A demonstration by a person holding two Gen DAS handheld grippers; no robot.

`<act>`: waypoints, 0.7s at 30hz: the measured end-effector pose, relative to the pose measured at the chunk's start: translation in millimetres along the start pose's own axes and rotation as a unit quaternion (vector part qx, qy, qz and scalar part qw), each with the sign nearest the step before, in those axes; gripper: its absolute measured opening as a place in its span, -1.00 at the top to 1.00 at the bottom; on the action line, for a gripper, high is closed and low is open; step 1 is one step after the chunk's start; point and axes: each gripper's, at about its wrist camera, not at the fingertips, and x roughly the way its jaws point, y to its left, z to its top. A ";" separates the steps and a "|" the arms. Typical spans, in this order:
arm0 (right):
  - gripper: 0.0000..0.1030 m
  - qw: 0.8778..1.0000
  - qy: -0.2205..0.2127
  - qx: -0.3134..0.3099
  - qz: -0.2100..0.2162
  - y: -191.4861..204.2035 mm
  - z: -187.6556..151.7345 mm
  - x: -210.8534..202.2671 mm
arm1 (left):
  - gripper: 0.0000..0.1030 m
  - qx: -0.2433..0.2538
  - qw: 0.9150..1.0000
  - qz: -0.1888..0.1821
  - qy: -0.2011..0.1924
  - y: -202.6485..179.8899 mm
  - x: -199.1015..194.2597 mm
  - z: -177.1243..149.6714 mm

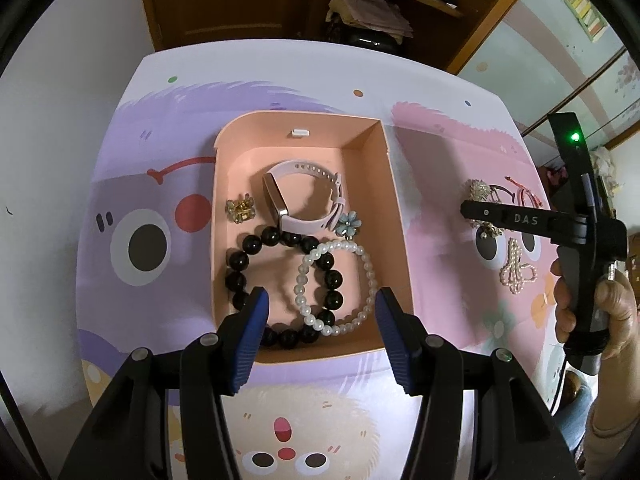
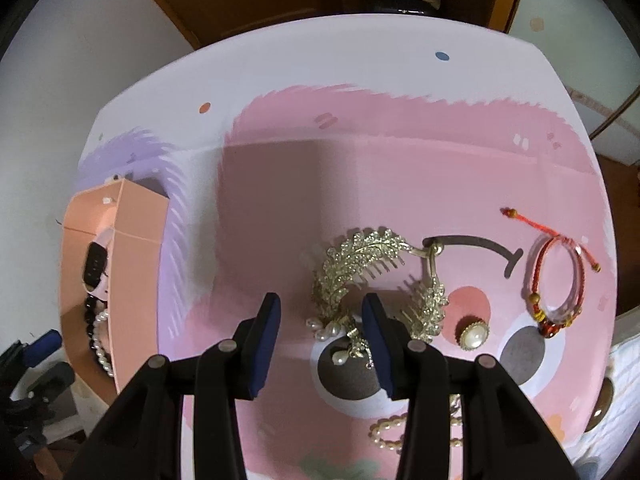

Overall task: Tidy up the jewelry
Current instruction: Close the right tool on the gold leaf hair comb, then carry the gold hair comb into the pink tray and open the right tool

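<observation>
A peach box (image 1: pixel 394 200) holds a pink watch (image 1: pixel 304 200), a gold claw clip (image 1: pixel 240 209), a blue flower piece (image 1: pixel 350 222), a black bead bracelet (image 1: pixel 240 272) and a white pearl bracelet (image 1: pixel 370 280). My left gripper (image 1: pixel 322 300) hangs open over the box's near end, its pads touching nothing. In the right wrist view my right gripper (image 2: pixel 322 304) stands open just above a gold leaf hair comb (image 2: pixel 360 264) with pearl drops; its pads press on nothing. Beside the comb lie a round pearl brooch (image 2: pixel 474 334), a red cord bracelet (image 2: pixel 556 280) and a small pearl strand (image 2: pixel 386 434).
Everything rests on a cartoon-printed pink and purple table cover (image 2: pixel 400 160). The peach box (image 2: pixel 136 248) stands at the left in the right wrist view. A person's hand (image 1: pixel 616 304) grips the right tool's handle. A wooden cabinet (image 1: pixel 240 0) stands behind the table.
</observation>
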 end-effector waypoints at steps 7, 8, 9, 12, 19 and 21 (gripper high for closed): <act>0.29 0.996 -0.008 -0.057 -0.062 22.2 -1.9 6.6 | -0.04 0.006 1.000 -0.004 0.003 -5.9 1.3 -1.4; 0.33 0.995 -0.010 -0.062 -0.072 25.8 -2.3 7.9 | -0.04 0.007 1.000 -0.004 0.002 -7.0 1.2 -1.4; 0.43 0.995 -0.012 -0.066 -0.078 26.9 -3.0 8.2 | -0.04 0.008 1.000 -0.004 0.002 -8.6 1.5 -1.1; 0.52 0.995 -0.015 -0.068 -0.075 27.4 -3.4 7.9 | -0.04 0.010 1.000 -0.005 0.003 -11.0 2.0 -0.5; 0.56 0.994 -0.021 -0.080 -0.070 23.6 -16.2 -0.3 | -0.04 0.011 1.000 0.004 -0.003 -16.5 2.0 1.2; 0.56 0.995 -0.026 -0.076 -0.057 23.6 -20.3 -7.2 | -0.04 0.007 1.000 0.002 -0.004 -16.2 1.4 1.4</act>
